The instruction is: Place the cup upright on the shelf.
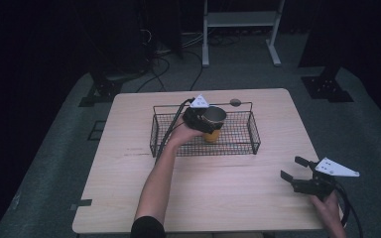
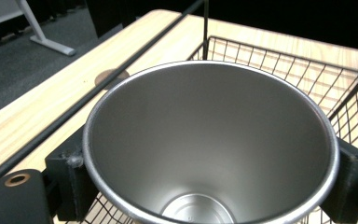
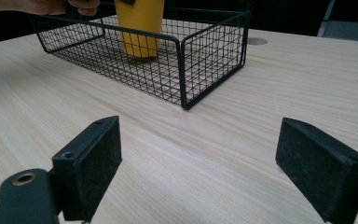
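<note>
The left gripper [image 1: 204,120] has its two black jaws clamped on either side of a yellow cup [image 1: 212,126] with a bare metal inside, holding it upright within the black wire basket [image 1: 252,130], near the basket's middle; in the right gripper view the cup's base is at the basket's mesh floor, though whether it touches cannot be told. The right gripper [image 1: 297,171] is spread wide with nothing between its jaws, low over the wooden table [image 1: 228,198], well apart from the basket and off its near right corner.
</note>
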